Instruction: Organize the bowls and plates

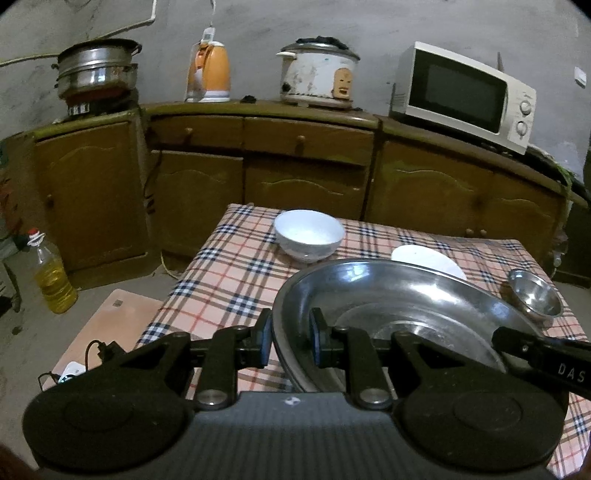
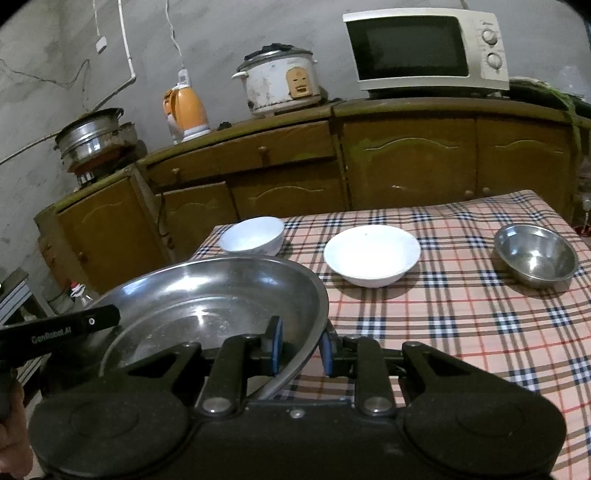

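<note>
large round steel plate (image 1: 388, 306) | left gripper (image 1: 289, 341) and right gripper (image 2: 302, 349) fingers clenched on opposite rims | held level above checked bench (image 2: 461, 314) | white bowls beyond

A grey, stained wall (image 1: 332, 22) with cracks closes the far side. Against it runs a long brown wooden cabinet (image 1: 303, 162) with drawers and arched doors. On it stand, from left to right, stacked metal pots (image 1: 98, 68), an orange kettle (image 1: 208, 72), a white rice cooker (image 1: 317, 74) and a white microwave (image 1: 465, 94). The floor (image 1: 22, 332) is bare grey, with a bottle of yellow oil (image 1: 53, 275) at left. The light is dim.
</note>
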Action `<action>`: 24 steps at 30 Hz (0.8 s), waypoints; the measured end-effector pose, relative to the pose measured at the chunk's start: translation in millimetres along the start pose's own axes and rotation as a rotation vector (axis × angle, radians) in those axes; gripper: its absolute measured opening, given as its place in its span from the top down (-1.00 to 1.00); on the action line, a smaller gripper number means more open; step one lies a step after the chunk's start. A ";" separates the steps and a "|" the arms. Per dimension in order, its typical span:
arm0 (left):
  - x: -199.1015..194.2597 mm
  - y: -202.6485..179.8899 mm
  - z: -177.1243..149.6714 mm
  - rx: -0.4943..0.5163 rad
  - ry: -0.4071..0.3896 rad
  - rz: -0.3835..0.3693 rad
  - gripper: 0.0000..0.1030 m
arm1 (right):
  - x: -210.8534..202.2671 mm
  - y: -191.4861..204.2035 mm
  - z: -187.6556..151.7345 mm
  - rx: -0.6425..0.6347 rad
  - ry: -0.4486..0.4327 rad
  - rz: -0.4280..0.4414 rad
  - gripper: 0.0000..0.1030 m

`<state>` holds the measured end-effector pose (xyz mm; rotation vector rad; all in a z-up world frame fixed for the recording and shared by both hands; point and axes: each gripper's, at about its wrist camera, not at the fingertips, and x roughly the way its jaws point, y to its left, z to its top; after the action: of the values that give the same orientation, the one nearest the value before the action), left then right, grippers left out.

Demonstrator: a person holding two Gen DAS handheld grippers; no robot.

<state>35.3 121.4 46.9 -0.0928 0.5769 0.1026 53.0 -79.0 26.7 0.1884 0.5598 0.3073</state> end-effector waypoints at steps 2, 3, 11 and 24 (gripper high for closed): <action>2.6 3.9 -0.6 -0.004 0.004 0.008 0.62 | 6.0 4.9 -0.3 -0.006 0.007 0.005 0.46; 4.3 6.1 -0.8 -0.006 0.006 0.011 0.62 | 9.0 6.2 -0.2 -0.009 0.009 0.007 0.46; 18.8 20.0 -2.7 -0.018 0.028 0.031 0.62 | 31.9 16.4 -1.7 -0.029 0.034 0.019 0.46; 47.5 43.7 -12.5 -0.037 0.071 0.050 0.62 | 70.5 27.7 -10.6 -0.050 0.083 0.031 0.46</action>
<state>62.9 166.6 7.9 -0.1186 0.6484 0.1596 97.3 -28.3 -9.6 0.1361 0.6309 0.3601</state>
